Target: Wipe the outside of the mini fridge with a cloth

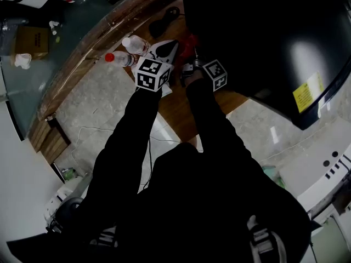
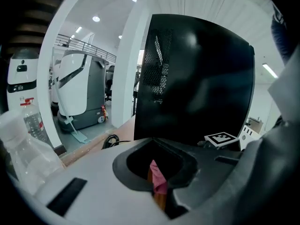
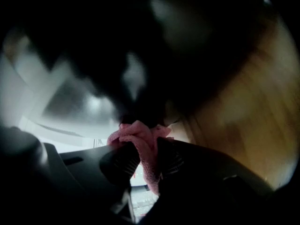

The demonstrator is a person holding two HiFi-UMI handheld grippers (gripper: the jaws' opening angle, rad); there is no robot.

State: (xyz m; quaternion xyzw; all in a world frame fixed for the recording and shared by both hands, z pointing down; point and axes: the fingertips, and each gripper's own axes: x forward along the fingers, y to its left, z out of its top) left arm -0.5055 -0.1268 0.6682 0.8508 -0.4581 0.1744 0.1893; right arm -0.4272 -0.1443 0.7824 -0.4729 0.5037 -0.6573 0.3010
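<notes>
1. Right claw (image 3: pixel 143 147) is clenched on the pink cloth (image 3: pixel 140 137).
2. Left claw (image 2: pixel 155 146) is pinched closed, with a pink sliver in the slit.
3. The black mini fridge (image 1: pixel 263 32) sits at 1 o'clock from both.

The mini fridge (image 1: pixel 263 32) is a glossy black box that I see standing upright on the wooden desk (image 1: pixel 176 102), filling the upper right of my head view. There is a yellow label (image 1: pixel 307 92) on one face. From the left gripper view, its dark side (image 2: pixel 197 78) has a perforated vent panel (image 2: pixel 157 60) near the upper left corner.

The cloth (image 3: pixel 140 142) is pink and fuzzy, bunched into folds. It is pinched between the fingers (image 3: pixel 119 165) of my right gripper (image 3: pixel 143 147), with a tail hanging below. It sits right up against the fridge's dark surface, though blur stops me confirming contact.
</notes>
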